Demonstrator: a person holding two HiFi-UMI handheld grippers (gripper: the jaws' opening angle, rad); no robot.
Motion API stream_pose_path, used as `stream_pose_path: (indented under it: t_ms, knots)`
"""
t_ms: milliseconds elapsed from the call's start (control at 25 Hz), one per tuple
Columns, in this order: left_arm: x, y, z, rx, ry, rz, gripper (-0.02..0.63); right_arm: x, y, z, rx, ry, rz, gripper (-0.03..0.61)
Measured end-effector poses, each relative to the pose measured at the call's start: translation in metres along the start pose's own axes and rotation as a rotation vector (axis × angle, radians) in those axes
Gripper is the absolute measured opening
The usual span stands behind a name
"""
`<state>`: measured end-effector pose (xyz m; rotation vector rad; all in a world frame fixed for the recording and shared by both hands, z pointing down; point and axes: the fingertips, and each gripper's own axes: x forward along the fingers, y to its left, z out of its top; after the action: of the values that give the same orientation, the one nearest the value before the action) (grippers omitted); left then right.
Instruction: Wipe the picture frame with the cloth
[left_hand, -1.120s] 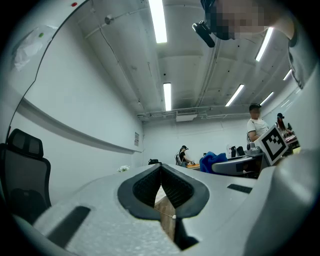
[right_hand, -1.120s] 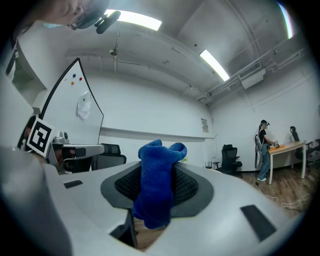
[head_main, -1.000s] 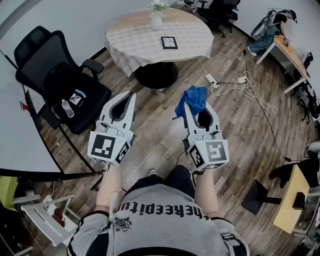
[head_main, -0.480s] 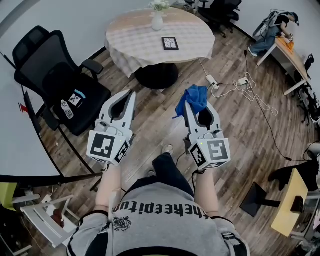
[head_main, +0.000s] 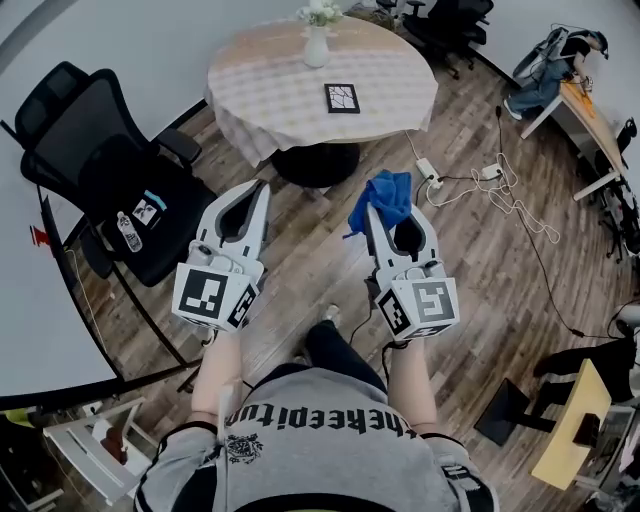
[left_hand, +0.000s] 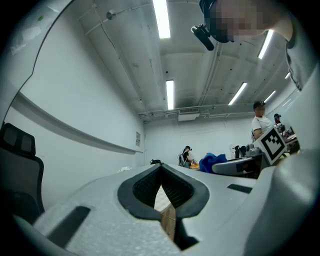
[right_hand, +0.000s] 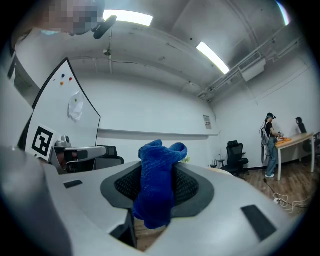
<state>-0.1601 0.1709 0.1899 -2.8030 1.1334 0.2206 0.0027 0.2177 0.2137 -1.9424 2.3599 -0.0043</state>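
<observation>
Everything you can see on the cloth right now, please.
The blue cloth is a soft, nubby, towel-like fabric, bunched and folded rather than spread. It is pinched between the shut jaws of the right tool: a rolled fold sticks out past the tips and a lobe hangs below the dark textured pads. It is held in the air over the wood floor, short of the round table; only the tool touches it.

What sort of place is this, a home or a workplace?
Most likely an office or lab workspace. A black office chair stands by a round table, a desk stands at the far right, and what looks like a whiteboard shows in the right gripper view.
</observation>
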Motion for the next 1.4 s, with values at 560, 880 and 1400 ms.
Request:
stream_pose_path:
  t_ms: [560,880,1400]
  knots:
    - [0.121,0.019,-0.013,0.017,-0.017,0.035,0.017,0.089,-0.091,0.007,-0.005,-0.014,0.048,0.150]
    - [0.155,0.012,-0.020,0.038,-0.007,0.051,0.017,0.114,-0.121,0.001,0.011,-0.012,0.091,0.150]
    - [0.180,0.023,-0.061,0.030,-0.010,0.029,0.017,0.136,-0.140,-0.037,0.010,-0.009,0.079,0.150]
